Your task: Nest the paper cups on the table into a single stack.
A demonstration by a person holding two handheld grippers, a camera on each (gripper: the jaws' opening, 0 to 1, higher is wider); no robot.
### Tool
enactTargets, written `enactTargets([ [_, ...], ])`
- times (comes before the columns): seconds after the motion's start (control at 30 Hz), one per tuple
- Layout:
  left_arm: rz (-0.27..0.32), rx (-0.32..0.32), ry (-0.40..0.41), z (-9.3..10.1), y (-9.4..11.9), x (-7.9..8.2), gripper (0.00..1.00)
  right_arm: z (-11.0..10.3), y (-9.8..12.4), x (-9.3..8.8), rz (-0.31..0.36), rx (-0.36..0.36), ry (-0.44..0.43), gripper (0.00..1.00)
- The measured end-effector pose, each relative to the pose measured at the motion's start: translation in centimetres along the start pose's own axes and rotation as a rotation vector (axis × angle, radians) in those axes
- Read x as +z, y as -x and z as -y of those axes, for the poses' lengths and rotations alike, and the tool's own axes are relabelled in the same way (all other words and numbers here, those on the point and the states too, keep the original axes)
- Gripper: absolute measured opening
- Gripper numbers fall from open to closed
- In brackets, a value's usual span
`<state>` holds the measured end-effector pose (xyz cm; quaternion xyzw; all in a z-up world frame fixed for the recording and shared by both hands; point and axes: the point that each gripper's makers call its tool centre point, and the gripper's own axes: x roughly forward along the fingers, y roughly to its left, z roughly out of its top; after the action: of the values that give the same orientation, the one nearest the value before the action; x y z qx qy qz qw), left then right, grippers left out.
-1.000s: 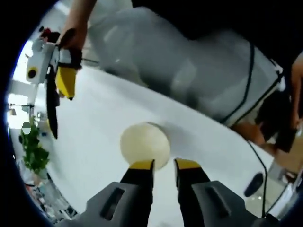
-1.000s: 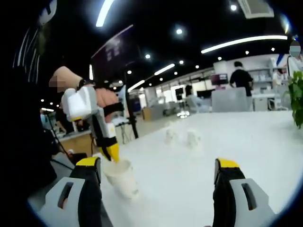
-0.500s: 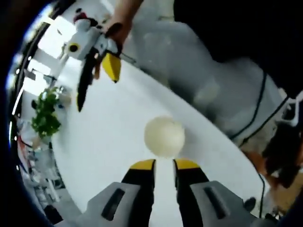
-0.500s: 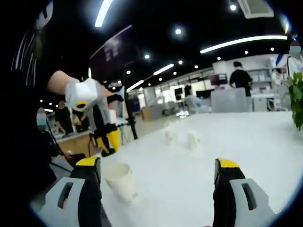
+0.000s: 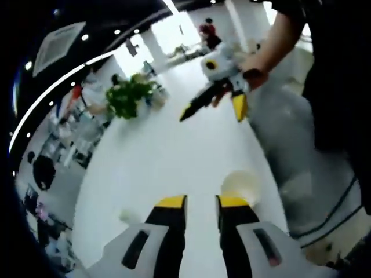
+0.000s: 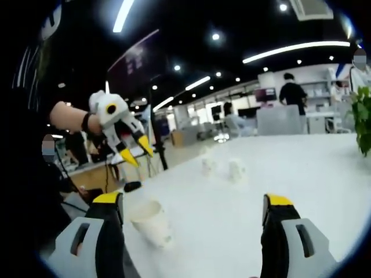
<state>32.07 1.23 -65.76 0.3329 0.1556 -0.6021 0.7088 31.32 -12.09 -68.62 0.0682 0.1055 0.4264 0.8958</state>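
A white paper cup (image 6: 149, 220) stands upright near the table's edge, just inside my right gripper's left jaw. It also lies below the left gripper, beside the right jaw: the cup (image 5: 239, 184). Two more cups (image 6: 207, 166) (image 6: 236, 169) stand farther out on the white table (image 6: 301, 174), and one small cup (image 5: 128, 216) sits left of my left jaws. My left gripper (image 5: 202, 202) hangs in the air above the near cup, its jaws a narrow gap apart and holding nothing; it is also seen raised at the left gripper (image 6: 137, 152). My right gripper (image 6: 191, 202) is wide open and holds nothing; a hand holds this gripper (image 5: 211, 116) over the table.
A green potted plant (image 5: 130, 95) stands at the table's far side, also at the right edge as the plant (image 6: 364, 116). The person's dark clothing (image 5: 336, 87) borders the table edge near the cup. Desks, screens and people fill the room behind.
My left gripper has risen away from the near cup, which stays standing on the table, and its view has swung up across the table. The right gripper has stayed still and open.
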Motion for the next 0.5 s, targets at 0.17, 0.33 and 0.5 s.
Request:
enactTargets([
  [0.17,0.109,0.069,0.186,-0.9,1.1,0.2,0.23,-0.3,-0.2,-0.1,-0.006,0.003,0.002,0.99],
  [0.33,0.178,0.15,0.328,-2.0,2.3,-0.7,0.27,-0.3,-0.4,-0.1,-0.007,0.0,0.004,1.0],
  [0.5,0.236,0.197,0.301,-1.8,3.7,-0.6,0.3,-0.3,-0.7,0.1,-0.013,0.011,0.004,0.99],
])
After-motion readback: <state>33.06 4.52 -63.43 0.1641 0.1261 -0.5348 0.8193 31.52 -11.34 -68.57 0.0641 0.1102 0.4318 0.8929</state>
